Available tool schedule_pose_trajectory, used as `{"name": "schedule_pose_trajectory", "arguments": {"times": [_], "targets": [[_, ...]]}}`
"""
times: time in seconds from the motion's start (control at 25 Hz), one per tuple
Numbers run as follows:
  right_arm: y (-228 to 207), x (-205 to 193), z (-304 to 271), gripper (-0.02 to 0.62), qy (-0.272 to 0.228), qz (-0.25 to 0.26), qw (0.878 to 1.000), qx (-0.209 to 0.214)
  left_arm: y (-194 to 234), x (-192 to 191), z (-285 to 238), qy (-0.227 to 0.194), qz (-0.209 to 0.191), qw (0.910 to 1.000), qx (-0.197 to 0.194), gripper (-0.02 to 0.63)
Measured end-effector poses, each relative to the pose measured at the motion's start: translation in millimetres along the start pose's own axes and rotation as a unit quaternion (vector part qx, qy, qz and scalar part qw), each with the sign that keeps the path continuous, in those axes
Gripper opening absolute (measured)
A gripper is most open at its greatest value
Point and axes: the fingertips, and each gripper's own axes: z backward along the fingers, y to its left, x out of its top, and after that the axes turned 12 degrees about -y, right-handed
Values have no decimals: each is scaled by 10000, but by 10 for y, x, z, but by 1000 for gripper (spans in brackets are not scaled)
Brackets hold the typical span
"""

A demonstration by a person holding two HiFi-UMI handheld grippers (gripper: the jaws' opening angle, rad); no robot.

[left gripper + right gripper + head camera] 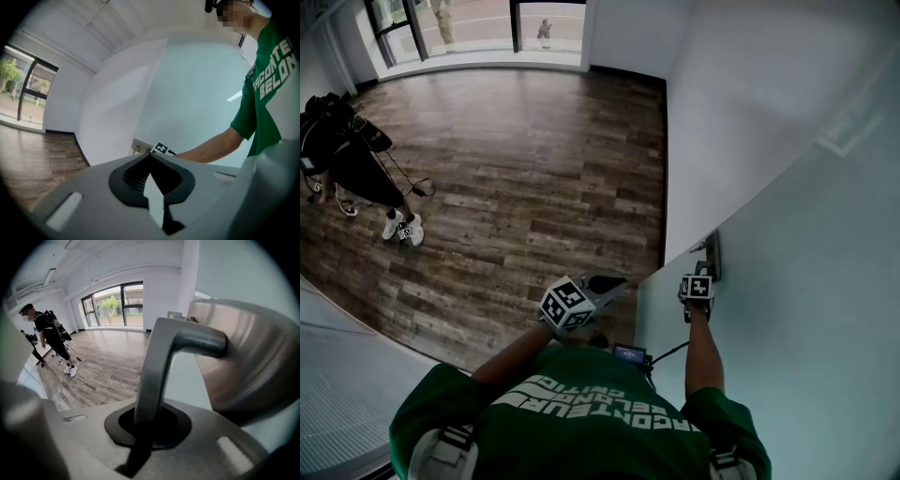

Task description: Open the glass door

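The frosted glass door [787, 309] stands at my right, its free edge towards the wooden floor. A metal lever handle [159, 362] on a brushed steel plate [253, 366] runs down between the jaws of my right gripper [150, 423], which is shut on it. From the head view this gripper [701, 272] sits just below the handle [710, 251] on the door's edge. Further left, my left gripper [614, 281] hovers in the air, apart from the door. In its own view the left gripper [151, 157] is shut with nothing in it, and the glass door [197, 93] lies ahead.
A white wall [722, 94] meets the door's edge. Wooden floor [516, 169] stretches to tall windows [478, 23] at the far end. A person in black with a backpack [352, 164] stands at the left, also seen in the right gripper view [47, 333].
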Motion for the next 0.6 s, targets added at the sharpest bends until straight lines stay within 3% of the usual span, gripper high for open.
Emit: {"name": "schedule_pose_trajectory", "arguments": {"times": [0.4, 0.6], "targets": [[-109, 128, 277, -9, 124, -166, 9990, -396, -11, 43, 52, -71, -8, 10000, 36, 15], [-155, 185, 339, -6, 239, -156, 9990, -352, 3, 78, 87, -120, -26, 9999, 77, 15]]}}
